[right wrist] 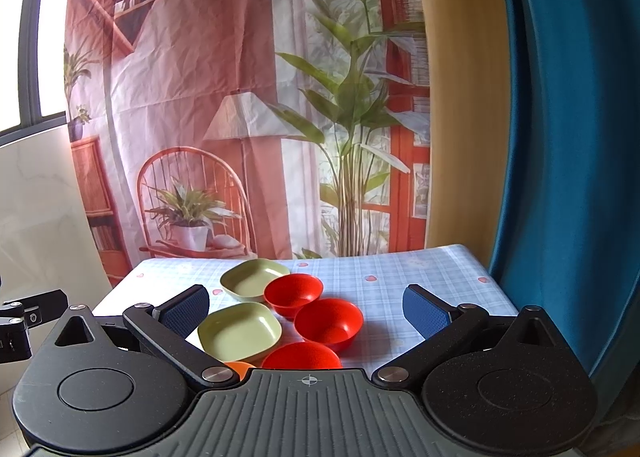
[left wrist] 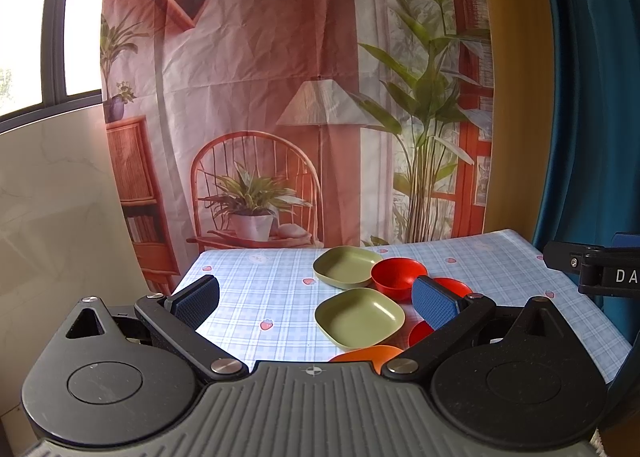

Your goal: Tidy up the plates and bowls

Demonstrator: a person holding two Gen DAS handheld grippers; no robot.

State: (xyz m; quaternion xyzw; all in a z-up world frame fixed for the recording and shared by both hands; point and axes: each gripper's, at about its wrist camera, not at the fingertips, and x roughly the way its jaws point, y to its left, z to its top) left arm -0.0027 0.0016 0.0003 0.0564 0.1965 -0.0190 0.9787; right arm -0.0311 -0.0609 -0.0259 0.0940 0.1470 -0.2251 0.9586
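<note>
Two green square plates lie on the checked tablecloth: a near plate (left wrist: 360,317) (right wrist: 240,331) and a far plate (left wrist: 346,265) (right wrist: 253,279). Three red bowls stand beside them: far bowl (right wrist: 293,292) (left wrist: 398,277), middle bowl (right wrist: 329,321), near bowl (right wrist: 302,355). An orange dish (left wrist: 370,355) (right wrist: 240,368) peeks out at the front edge. My left gripper (left wrist: 316,303) is open, held above the table's near side. My right gripper (right wrist: 306,307) is open too, with the bowls seen between its fingers, nothing held.
The table (left wrist: 256,289) has bare cloth on its left and on its right (right wrist: 400,277). A printed backdrop (left wrist: 280,97) hangs behind it, a blue curtain (right wrist: 560,177) to the right. The other gripper's body shows at the right edge (left wrist: 600,273).
</note>
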